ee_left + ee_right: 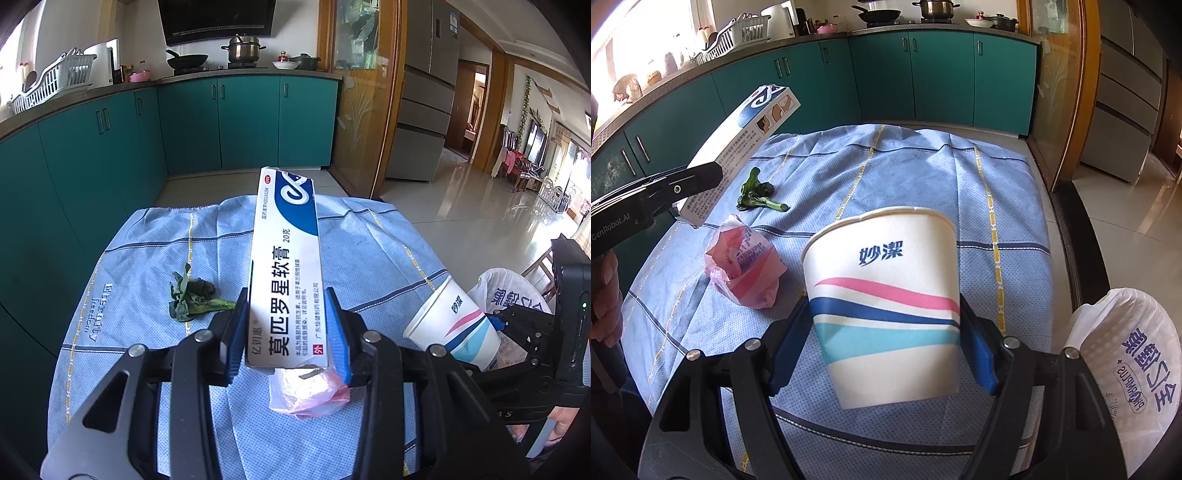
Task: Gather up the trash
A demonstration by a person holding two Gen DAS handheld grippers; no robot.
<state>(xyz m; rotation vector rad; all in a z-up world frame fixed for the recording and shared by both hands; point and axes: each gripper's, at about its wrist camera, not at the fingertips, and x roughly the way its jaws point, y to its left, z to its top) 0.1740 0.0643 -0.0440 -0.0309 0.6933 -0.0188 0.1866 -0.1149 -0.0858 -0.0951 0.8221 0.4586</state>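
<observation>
With the left gripper [291, 332] clamped on the ointment box [286, 266] and the right gripper [886, 347] squeezing the paper cup [886, 295], carry both rightward to the white plastic bag [1126, 369] beside the right gripper, releasing only above its mouth.

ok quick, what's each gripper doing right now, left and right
Left gripper: closed on the ointment box, held off the table.
Right gripper: closed on the paper cup, rim pointing away from the camera.
</observation>
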